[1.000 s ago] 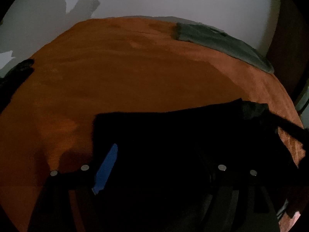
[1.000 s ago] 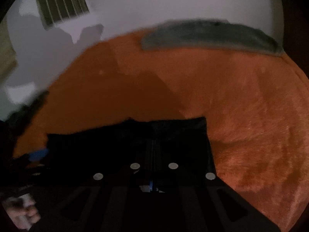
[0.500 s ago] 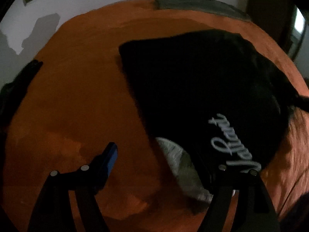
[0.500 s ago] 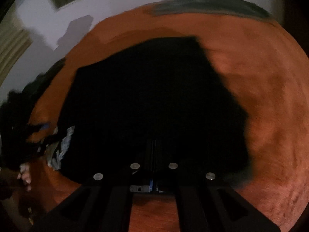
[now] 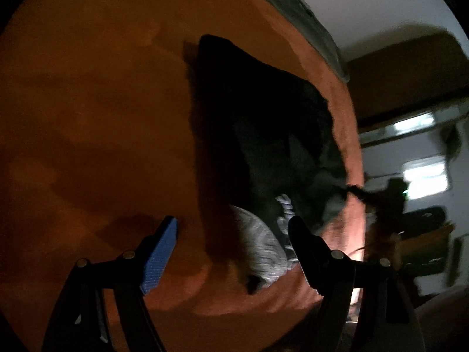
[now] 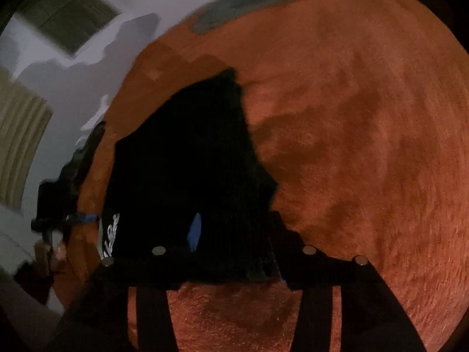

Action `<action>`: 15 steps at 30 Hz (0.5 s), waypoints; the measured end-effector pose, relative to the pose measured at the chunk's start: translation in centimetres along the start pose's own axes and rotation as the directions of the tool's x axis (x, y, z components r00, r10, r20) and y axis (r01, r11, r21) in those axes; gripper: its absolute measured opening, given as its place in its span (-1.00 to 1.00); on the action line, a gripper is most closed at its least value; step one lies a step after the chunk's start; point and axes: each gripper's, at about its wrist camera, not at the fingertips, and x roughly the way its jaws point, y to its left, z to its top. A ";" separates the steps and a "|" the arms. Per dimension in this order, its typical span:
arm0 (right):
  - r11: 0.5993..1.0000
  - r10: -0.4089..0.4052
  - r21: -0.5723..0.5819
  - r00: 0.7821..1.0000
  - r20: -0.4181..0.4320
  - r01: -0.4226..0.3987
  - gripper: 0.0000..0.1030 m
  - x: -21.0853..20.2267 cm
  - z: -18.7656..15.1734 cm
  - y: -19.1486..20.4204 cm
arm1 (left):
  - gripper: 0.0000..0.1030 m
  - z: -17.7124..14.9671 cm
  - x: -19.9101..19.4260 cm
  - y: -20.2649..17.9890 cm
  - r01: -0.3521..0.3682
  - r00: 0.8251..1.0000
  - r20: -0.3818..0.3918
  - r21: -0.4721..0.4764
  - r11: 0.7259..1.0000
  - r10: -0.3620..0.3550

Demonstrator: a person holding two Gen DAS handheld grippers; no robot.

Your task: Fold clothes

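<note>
A black garment [image 5: 258, 111] with white script lettering [image 6: 110, 234] lies folded on an orange blanket [image 5: 96, 102]. Its pale grey lining [image 5: 261, 246] shows at the near end. My left gripper [image 5: 231, 234] is open just in front of that end, the lining lying in the gap between its blue pad [image 5: 161, 255] and its dark finger, neither touching it. My right gripper [image 6: 234, 234] is opening over the garment's [image 6: 190, 152] near edge. The cloth lies between its parted jaws, and one blue pad [image 6: 195, 231] stands clear of it.
A grey-green cloth [image 5: 299, 14] lies along the blanket's far edge [image 6: 263, 3]. A dark heap of clothes [image 6: 85, 152] sits at the left edge of the bed. A white wall with a vent [image 6: 73, 14] rises behind. Furniture and a bright window [image 5: 425, 176] stand to the right.
The garment went from hanging at the grippers to lying flat on the blanket. My right jaws went from shut to parted. The left view swung right and rolled.
</note>
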 end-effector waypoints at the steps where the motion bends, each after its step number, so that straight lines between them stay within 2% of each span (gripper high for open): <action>1: 0.997 0.017 0.068 1.000 0.021 -0.018 -0.10 -0.6 -1.0 -0.6 | 0.51 -0.7 -0.1 0.1 0.044 0.999 0.006 -0.038 0.998 -0.043; 3: 0.969 0.081 0.231 0.995 0.052 -0.091 -0.07 -1.0 -3.9 -1.8 | 0.51 -2.5 0.0 0.1 0.108 0.994 0.015 -0.100 0.989 -0.107; 5: 0.935 0.135 0.323 0.989 0.066 -0.149 -0.07 -1.2 -6.6 -2.2 | 0.51 -4.3 0.7 -0.2 0.127 0.992 -0.002 -0.119 0.985 -0.128; 7: 0.912 0.173 0.366 0.982 0.070 -0.187 -0.07 -0.9 -8.3 -2.1 | 0.51 -5.1 1.7 -0.6 0.115 0.992 -0.030 -0.114 0.987 -0.119; 10: 0.874 0.268 0.402 0.961 0.071 -0.273 -0.07 0.3 -9.9 -1.3 | 0.51 -5.5 2.6 -1.2 0.085 0.995 -0.051 -0.089 0.992 -0.090; 15: 0.821 0.303 0.465 0.943 0.140 -0.333 -0.07 1.4 -10.2 -1.3 | 0.51 -4.5 2.2 -1.7 0.079 0.996 -0.029 -0.065 0.995 -0.081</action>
